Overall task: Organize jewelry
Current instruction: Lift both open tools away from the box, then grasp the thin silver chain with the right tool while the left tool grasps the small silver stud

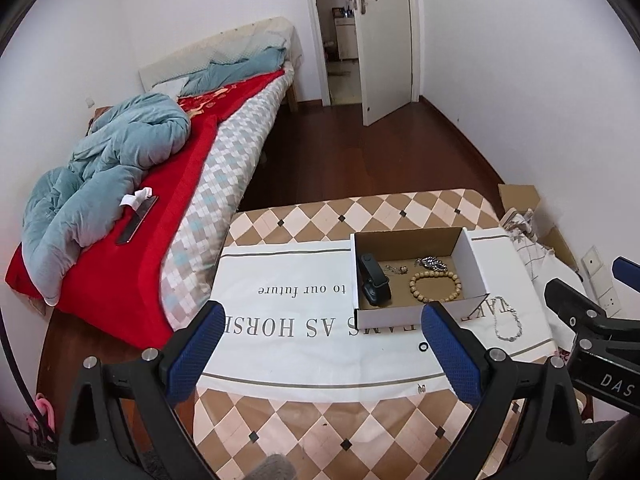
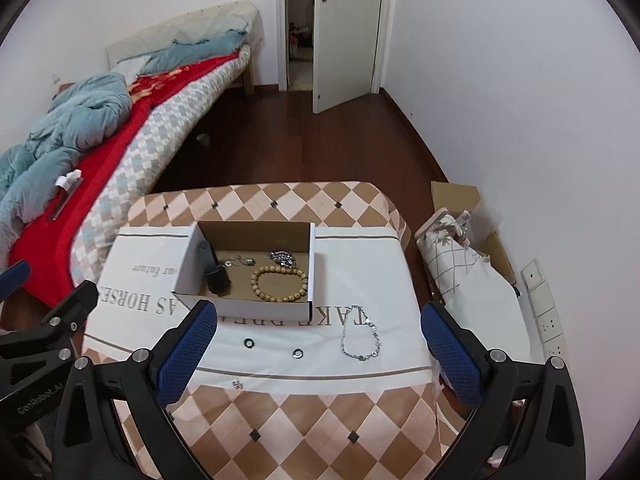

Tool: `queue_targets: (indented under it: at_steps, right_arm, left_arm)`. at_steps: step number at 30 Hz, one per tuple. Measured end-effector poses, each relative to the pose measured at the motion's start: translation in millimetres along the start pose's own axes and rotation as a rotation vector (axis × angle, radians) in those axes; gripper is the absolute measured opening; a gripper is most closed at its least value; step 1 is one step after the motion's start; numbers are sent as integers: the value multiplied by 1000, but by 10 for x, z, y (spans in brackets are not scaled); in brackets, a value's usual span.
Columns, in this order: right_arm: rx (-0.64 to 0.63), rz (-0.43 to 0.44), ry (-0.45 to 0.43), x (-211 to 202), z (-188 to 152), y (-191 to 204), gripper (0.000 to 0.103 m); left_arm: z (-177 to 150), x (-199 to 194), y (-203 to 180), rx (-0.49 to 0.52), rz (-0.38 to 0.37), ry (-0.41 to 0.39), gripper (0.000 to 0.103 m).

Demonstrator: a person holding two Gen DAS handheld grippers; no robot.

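Observation:
An open cardboard box (image 2: 188, 258) (image 1: 476, 264) stands on a white cloth on the table. In it lie a black smart band (image 2: 214, 270) (image 1: 372, 280), a wooden bead bracelet (image 2: 279, 284) (image 1: 436, 286), a metal chain (image 2: 282, 258) (image 1: 432, 264) and a small silver piece (image 2: 239, 261). On the cloth in front lie a silver necklace (image 2: 362, 334) (image 1: 506, 318), a black ring (image 2: 249, 343) (image 1: 423, 347), a silver ring (image 2: 297, 353) and a tiny earring (image 2: 237, 384). My left gripper (image 1: 324, 344) and right gripper (image 2: 320, 344) are open and empty, above the table's near side.
A bed (image 1: 224, 152) with a red cover and blue quilt stands left of the table. A phone (image 1: 136, 220) lies on it. A bag and flat cardboard (image 2: 456, 248) fill the gap between table and right wall. Wall sockets (image 2: 548, 316) sit low on the right. A door (image 2: 344, 32) stands open behind.

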State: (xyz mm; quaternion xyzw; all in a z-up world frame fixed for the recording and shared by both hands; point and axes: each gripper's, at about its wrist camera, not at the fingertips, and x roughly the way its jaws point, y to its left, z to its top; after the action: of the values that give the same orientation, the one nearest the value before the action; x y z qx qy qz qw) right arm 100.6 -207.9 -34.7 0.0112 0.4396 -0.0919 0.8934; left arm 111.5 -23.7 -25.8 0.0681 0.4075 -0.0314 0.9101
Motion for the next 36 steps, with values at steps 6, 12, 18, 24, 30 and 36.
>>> queue_targets:
  at_steps: [6, 12, 18, 24, 30, 36]
  right_arm:
    - [12, 22, -28, -229, -76, -1, 103]
    - [34, 76, -55, -170, -212, -146, 103]
    - [163, 46, 33, 252, -448, -554, 96]
    - [217, 76, 119, 751, -697, -796, 72]
    - [182, 14, 156, 1326, -828, -752, 70]
    - [196, -14, 156, 1874, -819, -881, 68]
  left_arm:
    - [-69, -161, 63, -44, 21, -39, 100]
    - [-172, -52, 38, -63, 40, -66, 100]
    - [-292, 284, -10, -84, 38, -33, 100]
    - [-479, 754, -155, -43, 110, 58, 100]
    - [-745, 1191, -193, -28, 194, 161, 100]
    - [-888, 1423, -213, -14, 206, 225, 100]
